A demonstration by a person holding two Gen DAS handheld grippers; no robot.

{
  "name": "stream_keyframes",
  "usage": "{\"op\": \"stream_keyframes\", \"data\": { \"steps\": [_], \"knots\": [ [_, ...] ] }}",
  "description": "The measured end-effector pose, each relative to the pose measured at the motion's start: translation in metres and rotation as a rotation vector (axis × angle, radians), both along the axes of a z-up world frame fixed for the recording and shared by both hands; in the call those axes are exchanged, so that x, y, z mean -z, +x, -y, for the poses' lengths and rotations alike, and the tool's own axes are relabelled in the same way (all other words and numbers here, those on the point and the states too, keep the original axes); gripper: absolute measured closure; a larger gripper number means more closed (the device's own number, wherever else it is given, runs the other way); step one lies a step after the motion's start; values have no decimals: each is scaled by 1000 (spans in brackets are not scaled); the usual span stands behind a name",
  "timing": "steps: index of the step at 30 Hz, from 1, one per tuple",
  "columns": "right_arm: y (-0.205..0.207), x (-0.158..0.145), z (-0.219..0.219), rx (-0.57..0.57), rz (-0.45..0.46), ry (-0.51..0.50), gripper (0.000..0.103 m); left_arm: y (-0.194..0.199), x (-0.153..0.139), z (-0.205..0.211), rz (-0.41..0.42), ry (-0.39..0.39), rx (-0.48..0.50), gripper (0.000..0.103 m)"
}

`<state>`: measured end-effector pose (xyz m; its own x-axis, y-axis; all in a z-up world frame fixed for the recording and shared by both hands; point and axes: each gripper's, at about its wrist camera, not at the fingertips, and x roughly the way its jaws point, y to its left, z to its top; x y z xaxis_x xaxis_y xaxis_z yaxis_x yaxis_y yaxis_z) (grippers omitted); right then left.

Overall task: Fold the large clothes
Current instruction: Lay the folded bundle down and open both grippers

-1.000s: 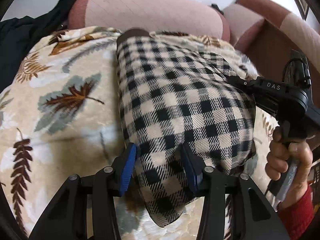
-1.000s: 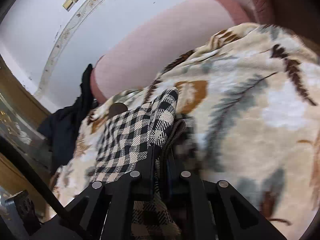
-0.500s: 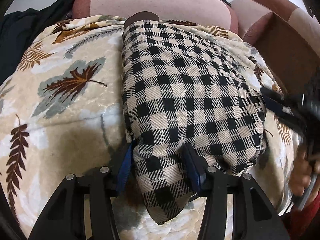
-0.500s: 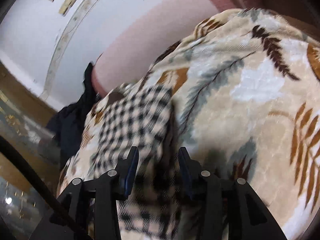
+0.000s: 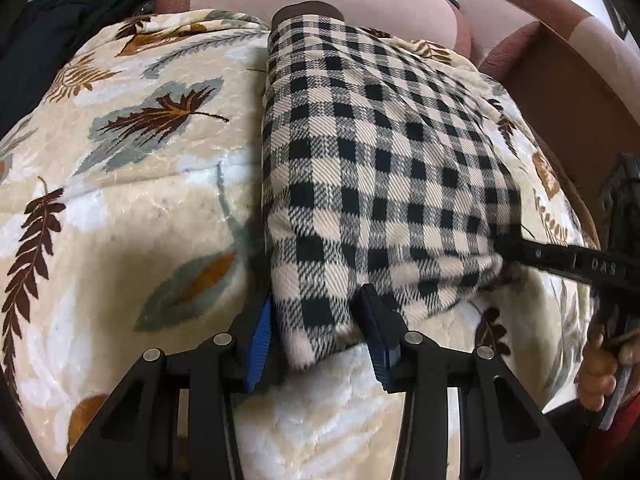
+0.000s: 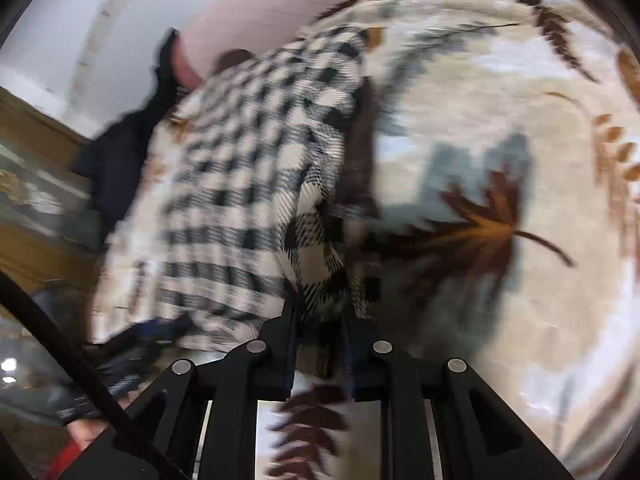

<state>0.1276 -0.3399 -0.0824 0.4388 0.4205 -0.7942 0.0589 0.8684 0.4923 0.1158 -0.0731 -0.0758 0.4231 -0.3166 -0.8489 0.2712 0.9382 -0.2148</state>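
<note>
Both grippers work the near edge of the checked garment point(image 5: 384, 168), which lies folded on the leaf-print blanket point(image 5: 132, 184). Left gripper point(image 5: 316, 336) straddles its corner, jaws apart; right gripper point(image 6: 320, 344) pinches the other corner. Thick, soft cloth looks floppy: best held by corners.

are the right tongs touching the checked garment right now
Touching. In the right wrist view the right tongs are closed on a bunched corner of the checked garment, with cloth pinched between the fingers. The left wrist view shows them at its right edge.
</note>
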Motion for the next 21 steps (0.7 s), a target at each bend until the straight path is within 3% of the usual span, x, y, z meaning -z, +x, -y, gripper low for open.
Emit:
{"op": "stream_keyframes", "data": {
  "steps": [1, 3, 6, 8, 10, 14, 16, 19, 20, 21],
  "knots": [
    [-2, -3, 0, 9, 11, -26, 71, -4, -2, -1, 3, 0, 10, 61],
    [-11, -17, -2, 33, 60, -117, 70, -13, -7, -4, -1, 0, 31, 62],
    [-30, -48, -9, 84, 204, -209, 70, -30, -19, -7, 10, 8, 61, 67],
    [-38, -64, -21, 41, 296, -157, 72, -39, -27, -9, 49, 22, 64, 67],
    [-34, -67, -31, -29, 323, -67, 73, -41, -35, -12, 85, 19, 47, 67],
    [-15, -40, -60, -138, 238, 46, 73, -23, -38, -13, 93, -18, -7, 66],
    [-6, -24, -72, -154, 176, -4, 74, -11, -29, -12, 78, -7, -26, 66],
    [-3, -9, -62, -84, 93, -104, 83, -3, -11, -11, 38, 8, -46, 63],
    [-5, -7, -54, -42, 62, -98, 94, -3, -8, -12, 35, -1, -52, 60],
    [-8, -6, -47, -20, 42, -105, 98, -3, -6, -13, 34, -4, -52, 59]
  ]
}}
